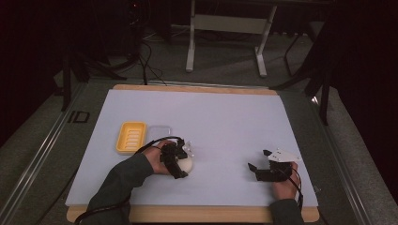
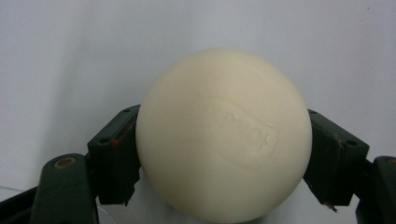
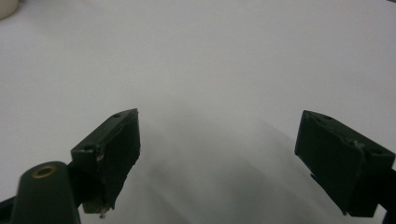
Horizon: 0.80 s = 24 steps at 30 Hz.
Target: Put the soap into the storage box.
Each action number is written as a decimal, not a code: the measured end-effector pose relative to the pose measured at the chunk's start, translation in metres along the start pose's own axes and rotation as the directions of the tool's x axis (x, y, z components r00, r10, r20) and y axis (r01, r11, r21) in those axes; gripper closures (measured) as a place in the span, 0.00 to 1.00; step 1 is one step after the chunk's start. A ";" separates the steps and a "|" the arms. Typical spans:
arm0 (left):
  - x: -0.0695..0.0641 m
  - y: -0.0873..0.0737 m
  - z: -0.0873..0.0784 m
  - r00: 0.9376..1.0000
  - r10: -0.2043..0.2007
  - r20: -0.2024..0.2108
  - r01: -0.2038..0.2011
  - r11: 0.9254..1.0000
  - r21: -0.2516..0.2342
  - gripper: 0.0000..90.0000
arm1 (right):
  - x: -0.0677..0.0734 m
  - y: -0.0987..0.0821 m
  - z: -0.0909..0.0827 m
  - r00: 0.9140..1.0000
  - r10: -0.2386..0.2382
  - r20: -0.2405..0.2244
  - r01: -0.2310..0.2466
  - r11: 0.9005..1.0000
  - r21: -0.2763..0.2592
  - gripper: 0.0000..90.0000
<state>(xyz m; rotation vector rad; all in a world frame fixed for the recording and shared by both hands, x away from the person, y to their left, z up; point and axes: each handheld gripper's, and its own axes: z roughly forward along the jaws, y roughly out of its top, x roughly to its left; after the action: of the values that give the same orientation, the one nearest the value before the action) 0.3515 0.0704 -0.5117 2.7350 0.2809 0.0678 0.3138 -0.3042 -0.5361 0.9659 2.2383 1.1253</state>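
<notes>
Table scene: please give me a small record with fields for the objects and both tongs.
surface: white sheet on a wooden table
soap bar: cream, rounded, embossed logo, clamped on both sides
left tongs: shut on the soap bar, near the table's front left
right tongs: open, nothing between the jaws, above bare sheet
soap dish: yellow, ribbed, empty, behind the left hand
clear lid: flat beside the dish, on its right
</notes>
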 end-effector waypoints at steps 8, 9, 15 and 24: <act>0.000 0.002 0.001 1.000 0.009 0.005 -0.009 1.000 0.012 0.26 | 0.000 0.000 0.000 1.000 -0.001 -0.001 0.001 1.000 0.001 0.15; 0.000 0.004 0.001 1.000 0.012 0.006 -0.012 1.000 0.022 0.26 | 0.000 0.000 0.000 1.000 -0.001 -0.001 0.001 1.000 0.001 0.15; 0.000 0.006 0.000 1.000 0.024 0.005 -0.024 0.999 0.045 0.27 | 0.000 0.000 0.000 1.000 -0.001 -0.002 0.001 1.000 0.001 0.15; -0.003 0.010 -0.001 0.999 0.046 0.003 -0.046 0.994 0.100 0.27 | 0.000 0.000 0.000 1.000 -0.003 -0.003 0.003 1.000 0.000 0.15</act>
<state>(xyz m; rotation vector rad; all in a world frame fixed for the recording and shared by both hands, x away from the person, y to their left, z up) 0.3507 0.0613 -0.5066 2.8416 0.2273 0.0672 0.3138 -0.3040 -0.5361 0.9604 2.2413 1.1264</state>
